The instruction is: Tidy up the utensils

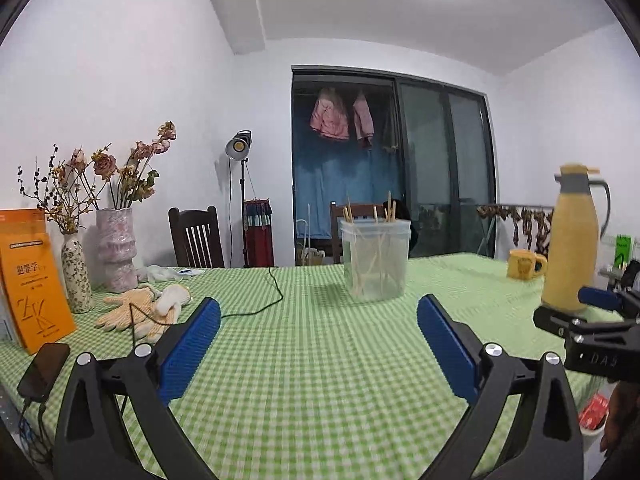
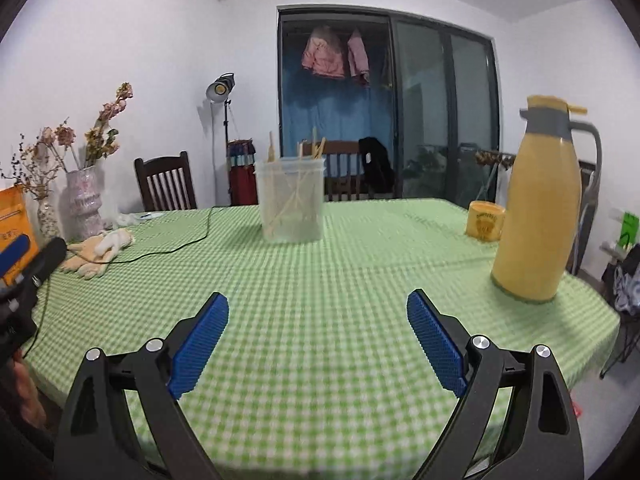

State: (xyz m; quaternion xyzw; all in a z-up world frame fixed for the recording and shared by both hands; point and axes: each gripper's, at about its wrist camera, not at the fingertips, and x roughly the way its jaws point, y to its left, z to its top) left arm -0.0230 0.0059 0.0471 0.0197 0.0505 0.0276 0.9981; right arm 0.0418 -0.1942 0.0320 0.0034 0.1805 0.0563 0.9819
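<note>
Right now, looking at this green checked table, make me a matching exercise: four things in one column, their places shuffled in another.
1. clear plastic container of wooden chopsticks
2. yellow thermos jug
3. cream knitted gloves
4. yellow ceramic mug

A. left side, near the vases
B. right, near the table edge
C. middle, far end
D. just behind the jug

Pairs: 1-C, 2-B, 3-A, 4-D

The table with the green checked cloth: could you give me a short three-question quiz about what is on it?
1. True or false: the clear container holds wooden chopsticks standing up.
2. Which sits beside the yellow thermos jug? A) yellow mug B) glass bowl C) teapot
3. Fill in: both the left gripper and the right gripper are ____.

Key: 1 true; 2 A; 3 open and empty.
</note>
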